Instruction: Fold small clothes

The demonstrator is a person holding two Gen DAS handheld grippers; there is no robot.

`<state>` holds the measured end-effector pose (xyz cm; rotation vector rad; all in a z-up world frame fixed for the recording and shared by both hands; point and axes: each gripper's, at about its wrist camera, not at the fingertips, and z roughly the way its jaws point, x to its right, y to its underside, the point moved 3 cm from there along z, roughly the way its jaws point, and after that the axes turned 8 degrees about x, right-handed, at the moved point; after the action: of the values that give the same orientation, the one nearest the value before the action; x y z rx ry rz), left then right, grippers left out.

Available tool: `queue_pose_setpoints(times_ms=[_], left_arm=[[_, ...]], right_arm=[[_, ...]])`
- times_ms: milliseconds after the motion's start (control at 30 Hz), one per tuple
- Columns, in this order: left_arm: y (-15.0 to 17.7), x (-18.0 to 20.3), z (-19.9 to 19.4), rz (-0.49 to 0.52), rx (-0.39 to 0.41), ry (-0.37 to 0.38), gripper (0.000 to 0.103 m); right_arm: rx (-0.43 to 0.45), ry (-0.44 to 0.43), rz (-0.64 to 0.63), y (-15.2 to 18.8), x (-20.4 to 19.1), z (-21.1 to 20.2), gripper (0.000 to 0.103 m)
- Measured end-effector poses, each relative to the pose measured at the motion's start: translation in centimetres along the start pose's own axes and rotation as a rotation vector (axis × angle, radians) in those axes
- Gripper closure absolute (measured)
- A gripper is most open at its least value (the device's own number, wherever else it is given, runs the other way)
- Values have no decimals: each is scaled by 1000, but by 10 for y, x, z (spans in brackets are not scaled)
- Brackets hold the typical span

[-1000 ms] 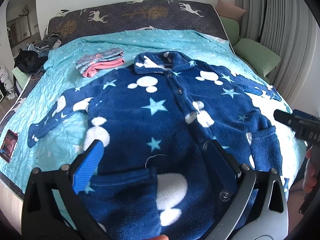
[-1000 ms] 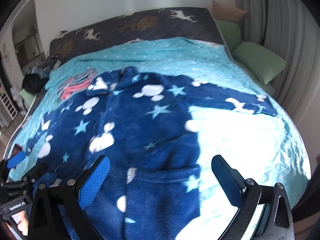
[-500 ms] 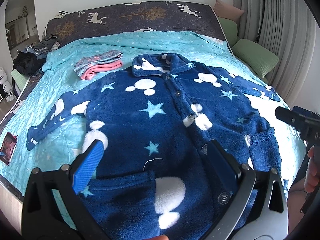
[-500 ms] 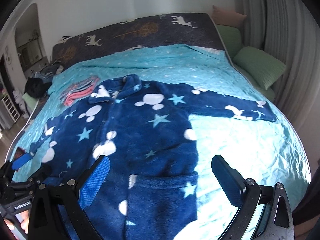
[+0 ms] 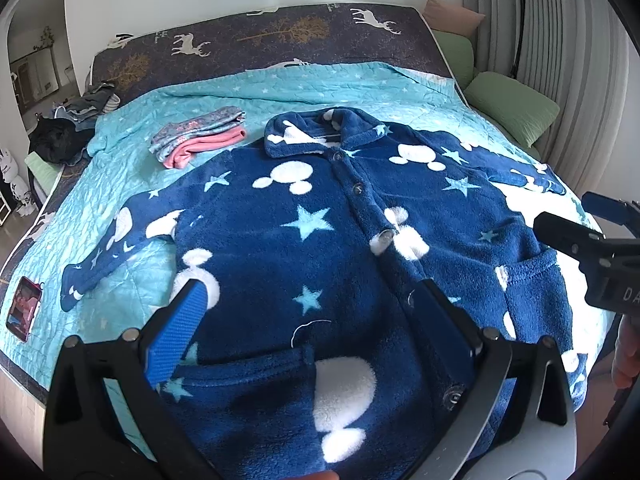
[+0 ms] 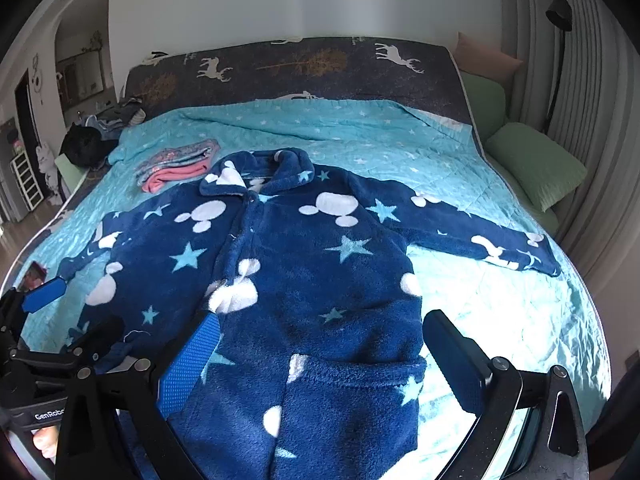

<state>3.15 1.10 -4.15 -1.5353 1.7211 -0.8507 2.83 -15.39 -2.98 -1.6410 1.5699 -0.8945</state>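
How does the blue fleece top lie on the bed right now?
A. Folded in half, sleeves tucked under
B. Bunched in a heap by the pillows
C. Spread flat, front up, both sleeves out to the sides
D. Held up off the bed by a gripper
C: the top lies flat, buttoned front up, sleeves stretched out to both sides, and both grippers are open above it.

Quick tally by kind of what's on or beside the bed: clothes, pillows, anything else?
Spread-out garments: 1, the blue fleece jacket
Folded clothes stacks: 1, pink and grey
Loose clothes heaps: 1, dark, at the bed's far left corner
Green pillows: 2
Pink pillows: 1
Phones: 1
Total: 7
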Motion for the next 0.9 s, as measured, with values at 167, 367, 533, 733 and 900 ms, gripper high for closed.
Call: queue_pose_setpoints(times_ms=[167, 367, 533, 733, 900], left_arm=[[1, -2, 0, -32, -10, 42, 1], [2, -4, 3, -40, -8, 37, 1], [0, -13, 4, -51, 5, -25, 1], [0, -19, 5, -63, 5, -37, 1], [0, -20, 7, -62, -1, -21, 1]], right_arm=[[2, -9, -5, 0, -2, 1, 0], [-1, -11, -2, 2, -1, 3, 0], [-17, -9, 17, 3, 3, 8, 0], [-27, -7, 25, 3, 5, 11, 0], [-36, -11, 21, 3, 4, 14, 0]])
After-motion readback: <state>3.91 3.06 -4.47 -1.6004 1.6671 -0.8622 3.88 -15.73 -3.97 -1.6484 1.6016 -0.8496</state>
